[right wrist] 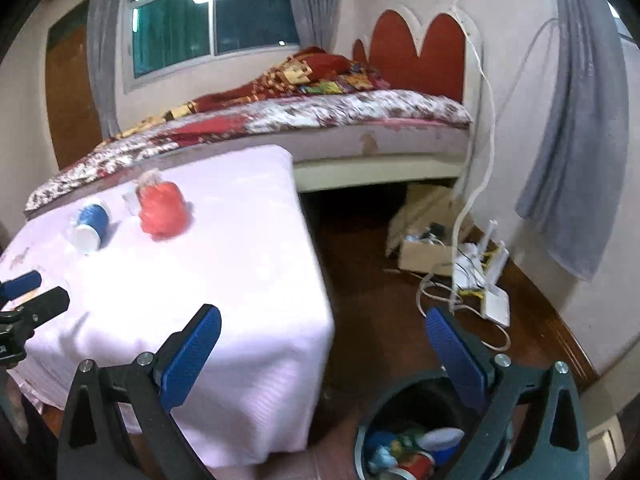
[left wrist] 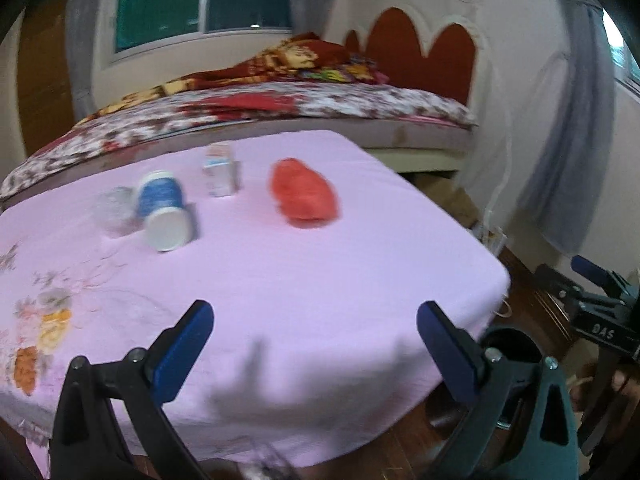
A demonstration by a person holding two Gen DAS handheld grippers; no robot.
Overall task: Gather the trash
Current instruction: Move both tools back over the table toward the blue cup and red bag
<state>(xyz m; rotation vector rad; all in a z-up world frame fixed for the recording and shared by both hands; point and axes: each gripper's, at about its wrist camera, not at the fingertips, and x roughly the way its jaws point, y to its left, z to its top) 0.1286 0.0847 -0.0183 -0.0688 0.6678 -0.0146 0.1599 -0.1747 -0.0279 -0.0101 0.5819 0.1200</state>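
A table under a pink cloth (left wrist: 320, 280) carries trash: a red crumpled plastic bag (left wrist: 304, 194), a blue-and-white cup on its side (left wrist: 162, 210), a clear plastic cup (left wrist: 114, 210) and a small white carton (left wrist: 220, 172). My left gripper (left wrist: 314, 320) is open and empty over the table's near edge. My right gripper (right wrist: 322, 328) is open and empty, above the table's right corner and a dark bin (right wrist: 404, 436) on the floor with several pieces of trash inside. The red bag (right wrist: 162, 210) and the blue cup (right wrist: 90, 226) also show in the right wrist view.
A bed (right wrist: 320, 120) with a floral cover stands behind the table. A cardboard box (right wrist: 424, 252), white cables and a white router (right wrist: 494, 304) lie on the wooden floor at right. A grey curtain (right wrist: 576, 160) hangs on the right wall.
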